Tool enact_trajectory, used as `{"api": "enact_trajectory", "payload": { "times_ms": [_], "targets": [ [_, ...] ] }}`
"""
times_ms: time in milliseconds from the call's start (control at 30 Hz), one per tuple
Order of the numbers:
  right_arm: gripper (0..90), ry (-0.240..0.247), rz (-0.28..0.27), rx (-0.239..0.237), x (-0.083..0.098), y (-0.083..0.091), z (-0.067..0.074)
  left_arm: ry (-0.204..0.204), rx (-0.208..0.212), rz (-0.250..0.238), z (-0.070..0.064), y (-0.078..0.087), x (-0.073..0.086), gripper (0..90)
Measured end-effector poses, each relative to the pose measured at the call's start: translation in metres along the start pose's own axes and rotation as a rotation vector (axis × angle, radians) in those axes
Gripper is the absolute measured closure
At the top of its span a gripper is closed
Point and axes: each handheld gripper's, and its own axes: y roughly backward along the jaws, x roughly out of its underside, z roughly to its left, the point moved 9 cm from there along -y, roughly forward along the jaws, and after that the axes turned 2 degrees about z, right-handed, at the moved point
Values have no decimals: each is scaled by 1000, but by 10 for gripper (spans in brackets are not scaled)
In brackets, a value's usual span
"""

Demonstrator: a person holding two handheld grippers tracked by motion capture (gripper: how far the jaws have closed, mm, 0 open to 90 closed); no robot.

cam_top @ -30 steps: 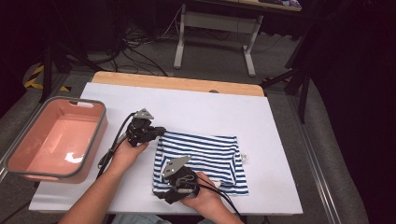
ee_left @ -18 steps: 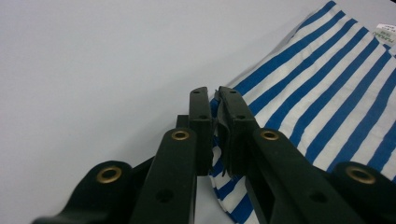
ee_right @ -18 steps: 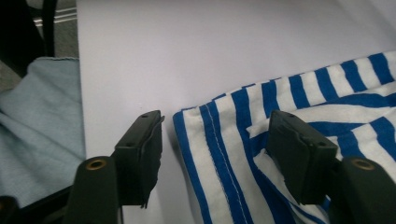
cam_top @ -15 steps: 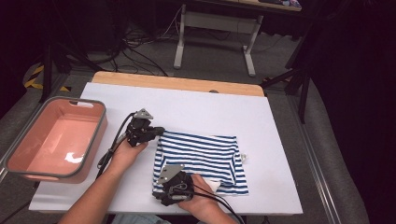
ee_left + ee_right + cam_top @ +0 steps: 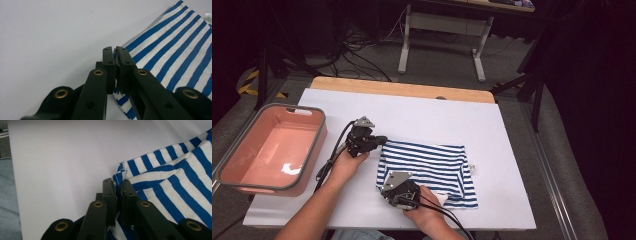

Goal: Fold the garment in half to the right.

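Risk of slippage: we see left gripper (image 5: 115, 53) and right gripper (image 5: 118, 185), its jaws having just closed, each clenching thin edges of the striped shirt (image 5: 432, 167) at frame centre; lifting unevenly could free it.

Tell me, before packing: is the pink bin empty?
Empty: the pink bin shows only its bare bottom; the striped shirt lies outside, on the table.

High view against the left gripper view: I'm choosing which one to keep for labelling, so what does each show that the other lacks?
The high view alone takes in the pink tub, the right gripper and the table edges. The left gripper view alone shows its pads pinching the cloth's edge. Both share the striped cloth and the left gripper.
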Motion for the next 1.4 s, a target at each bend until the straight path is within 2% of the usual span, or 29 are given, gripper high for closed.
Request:
{"api": "enact_trajectory", "payload": {
  "times_ms": [67,133,300,467,667,767,900,1100,1200,1267,1400],
  "targets": [
    [854,-26,-11,-44,0,2,2,-2,-4,-5,0,2,-1,865],
    [853,-29,-24,-61,-2,4,5,0,-7,-11,0,5,-2,865],
    [851,-16,-63,-61,-11,10,12,0,-28,-12,4,15,-4,867],
    [850,-4,-96,-78,-24,12,16,24,-52,1,10,25,-1,867],
    [849,17,-131,-90,-38,9,23,55,-73,-20,17,38,-2,867],
    [849,15,-144,-90,-42,9,24,83,-73,-31,19,41,-5,867],
    [849,-9,-172,-105,-45,14,20,75,-80,-42,17,41,-12,867],
    [849,-63,-235,-120,-44,35,12,84,-70,-62,12,40,-21,867],
    [850,-83,-271,-107,-40,51,6,89,-60,-74,7,38,-28,866],
    [850,-94,-284,-100,-37,60,3,76,-65,-76,3,36,-34,866],
    [850,-111,-301,-88,-32,73,-1,81,-48,-86,-7,31,-43,866]
  ]
}}
